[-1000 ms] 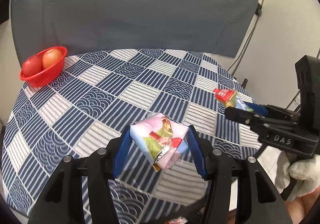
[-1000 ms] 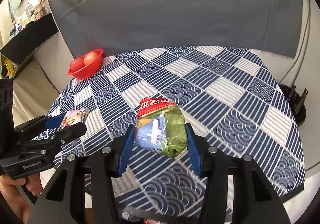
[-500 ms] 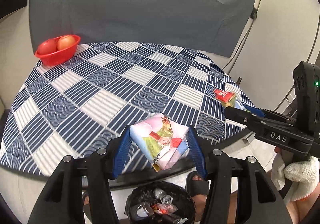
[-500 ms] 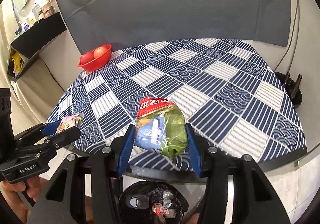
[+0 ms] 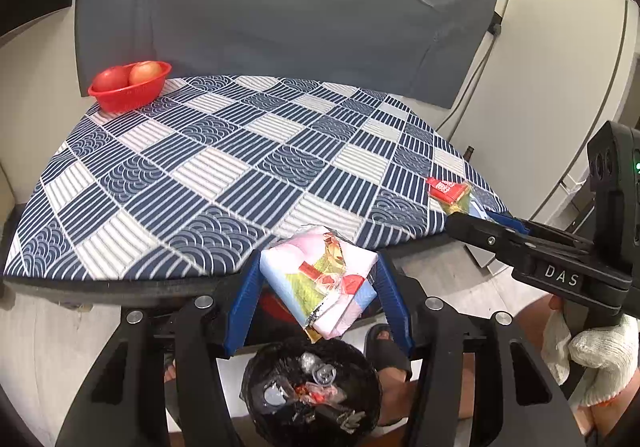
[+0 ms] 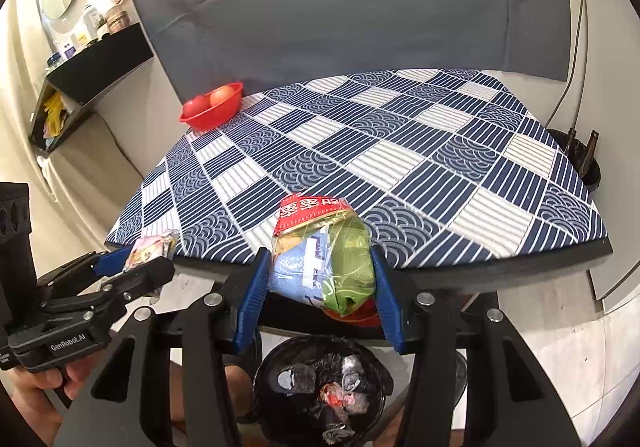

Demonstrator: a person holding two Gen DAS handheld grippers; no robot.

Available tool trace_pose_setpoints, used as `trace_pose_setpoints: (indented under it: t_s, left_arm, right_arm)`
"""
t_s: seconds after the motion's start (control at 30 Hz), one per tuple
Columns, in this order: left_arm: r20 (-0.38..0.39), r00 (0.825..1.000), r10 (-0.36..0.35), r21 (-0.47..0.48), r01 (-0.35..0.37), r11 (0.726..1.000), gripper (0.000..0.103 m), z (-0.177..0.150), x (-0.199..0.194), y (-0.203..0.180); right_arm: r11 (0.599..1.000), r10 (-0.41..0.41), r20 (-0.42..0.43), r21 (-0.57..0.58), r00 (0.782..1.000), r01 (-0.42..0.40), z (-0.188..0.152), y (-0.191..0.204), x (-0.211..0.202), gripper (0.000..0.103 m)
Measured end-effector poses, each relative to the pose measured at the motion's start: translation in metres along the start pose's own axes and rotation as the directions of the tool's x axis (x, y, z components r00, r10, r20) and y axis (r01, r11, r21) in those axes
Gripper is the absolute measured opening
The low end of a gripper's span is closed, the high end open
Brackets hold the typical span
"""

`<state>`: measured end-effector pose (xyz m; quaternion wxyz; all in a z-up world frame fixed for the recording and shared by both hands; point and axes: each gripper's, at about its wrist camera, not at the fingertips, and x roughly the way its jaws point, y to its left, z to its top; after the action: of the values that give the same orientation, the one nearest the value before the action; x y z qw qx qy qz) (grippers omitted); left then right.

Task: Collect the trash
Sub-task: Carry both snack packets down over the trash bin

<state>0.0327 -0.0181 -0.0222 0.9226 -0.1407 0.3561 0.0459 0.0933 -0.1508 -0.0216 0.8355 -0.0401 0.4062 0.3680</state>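
Observation:
My left gripper (image 5: 318,287) is shut on a pink and pale-blue snack packet (image 5: 320,283), held past the table's near edge and above a black-lined trash bin (image 5: 312,395) on the floor. My right gripper (image 6: 320,279) is shut on a red, green and blue snack packet (image 6: 324,255), also above the trash bin (image 6: 324,391), which holds several crumpled wrappers. Each view catches the other gripper from the side: the right gripper (image 5: 464,213) with its red-topped packet (image 5: 448,191), the left gripper (image 6: 140,259) with its pink packet (image 6: 154,247).
A round table with a blue and white patterned cloth (image 5: 224,167) lies ahead. A red basket with two apples (image 5: 130,85) sits at its far left. A grey panel stands behind it. A sandalled foot (image 5: 386,347) rests beside the bin. Brown bottles (image 6: 588,151) stand at the right.
Both grippers have drawn back from over the table to beyond its near edge, each still holding its packet. The trash bin has come into view below them.

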Motion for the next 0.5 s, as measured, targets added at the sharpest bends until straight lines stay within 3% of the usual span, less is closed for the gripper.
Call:
trace_pose_setpoints:
  t_s: [0.27,0.5]
  left_arm:
    - [-0.042,0.999,0.006,-0.016,-0.006,1.0,0.054,-0.036,-0.01,-0.011]
    - [-0.113,0.993,0.027,-0.028,-0.031,0.999,0.054,-0.062,-0.007,-0.016]
  right_arm:
    - [1.0,0.018,-0.019,0.0,1.0,-0.018,-0.024,0.011,-0.014,0.05]
    - [0.999,0.021,-0.094,0.035,0.995,-0.017,-0.047,0.009,-0.016,0.05]
